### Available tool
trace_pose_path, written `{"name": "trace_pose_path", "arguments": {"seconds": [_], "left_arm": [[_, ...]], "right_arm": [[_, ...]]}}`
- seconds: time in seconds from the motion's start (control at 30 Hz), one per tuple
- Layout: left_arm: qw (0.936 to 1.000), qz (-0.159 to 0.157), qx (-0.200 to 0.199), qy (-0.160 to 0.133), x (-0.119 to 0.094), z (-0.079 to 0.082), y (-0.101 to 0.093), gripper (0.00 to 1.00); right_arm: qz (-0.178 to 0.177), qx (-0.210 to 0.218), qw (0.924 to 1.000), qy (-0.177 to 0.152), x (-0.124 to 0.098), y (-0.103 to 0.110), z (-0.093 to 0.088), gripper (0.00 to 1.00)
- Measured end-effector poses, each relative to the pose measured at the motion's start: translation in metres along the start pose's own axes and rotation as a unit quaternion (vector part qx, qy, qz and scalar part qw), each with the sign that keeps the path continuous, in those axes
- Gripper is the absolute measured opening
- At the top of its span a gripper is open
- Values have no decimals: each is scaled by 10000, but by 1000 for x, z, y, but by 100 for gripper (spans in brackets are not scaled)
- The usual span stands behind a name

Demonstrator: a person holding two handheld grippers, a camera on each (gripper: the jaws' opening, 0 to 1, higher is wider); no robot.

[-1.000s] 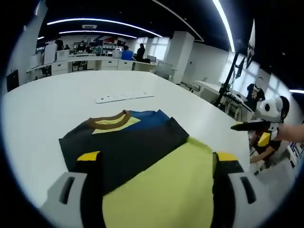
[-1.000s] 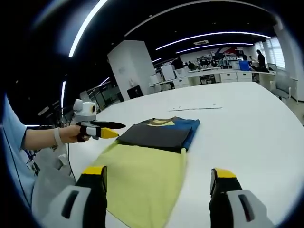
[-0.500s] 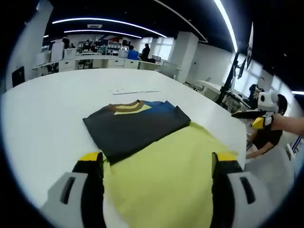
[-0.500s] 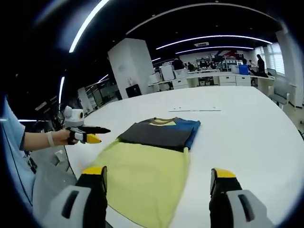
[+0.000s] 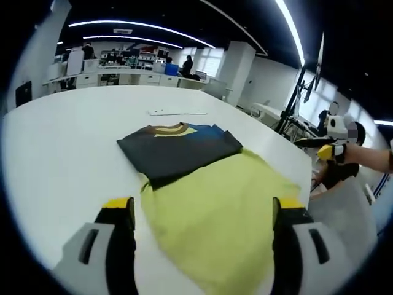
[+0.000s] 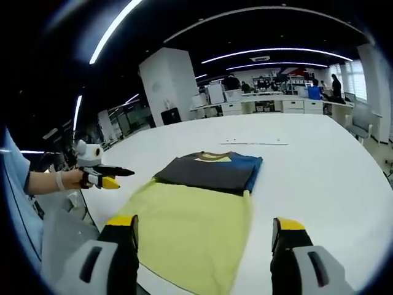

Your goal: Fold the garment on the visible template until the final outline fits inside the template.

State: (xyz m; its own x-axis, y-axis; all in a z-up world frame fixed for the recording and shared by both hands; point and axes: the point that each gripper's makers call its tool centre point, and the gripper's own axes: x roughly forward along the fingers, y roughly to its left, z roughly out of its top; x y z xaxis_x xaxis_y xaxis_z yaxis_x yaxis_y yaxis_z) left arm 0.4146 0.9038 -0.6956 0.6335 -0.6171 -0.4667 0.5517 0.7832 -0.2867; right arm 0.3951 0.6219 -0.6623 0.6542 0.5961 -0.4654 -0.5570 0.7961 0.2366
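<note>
Jaws parted and empty on both the left gripper (image 5: 202,212) and right gripper (image 6: 202,230), the folded shirt (image 6: 212,172) lies at the far end of the yellow template (image 6: 184,230) near the counter (image 6: 307,160) edge, apparently finished, needing only a fit check.

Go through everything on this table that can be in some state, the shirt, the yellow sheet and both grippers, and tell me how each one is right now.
garment: folded into a compact rectangle, collar up, lying flat on the far end of the template.
yellow template: spread flat on the white table, near end uncovered.
left gripper: open, holding nothing.
right gripper: open, holding nothing.
</note>
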Motion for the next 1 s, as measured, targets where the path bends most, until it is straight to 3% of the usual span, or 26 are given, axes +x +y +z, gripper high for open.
{"name": "trace_pose_path", "arguments": {"seconds": [0.53,1.0], "left_arm": [[9992,-165,28,368,-18,-44,-3,85],[9974,-258,-201,641,-39,-75,-10,79]], "right_arm": [[-189,72,9985,510,-8,-12,-40,89],[-170,170,9948,986,-14,-19,-82,80]]}}
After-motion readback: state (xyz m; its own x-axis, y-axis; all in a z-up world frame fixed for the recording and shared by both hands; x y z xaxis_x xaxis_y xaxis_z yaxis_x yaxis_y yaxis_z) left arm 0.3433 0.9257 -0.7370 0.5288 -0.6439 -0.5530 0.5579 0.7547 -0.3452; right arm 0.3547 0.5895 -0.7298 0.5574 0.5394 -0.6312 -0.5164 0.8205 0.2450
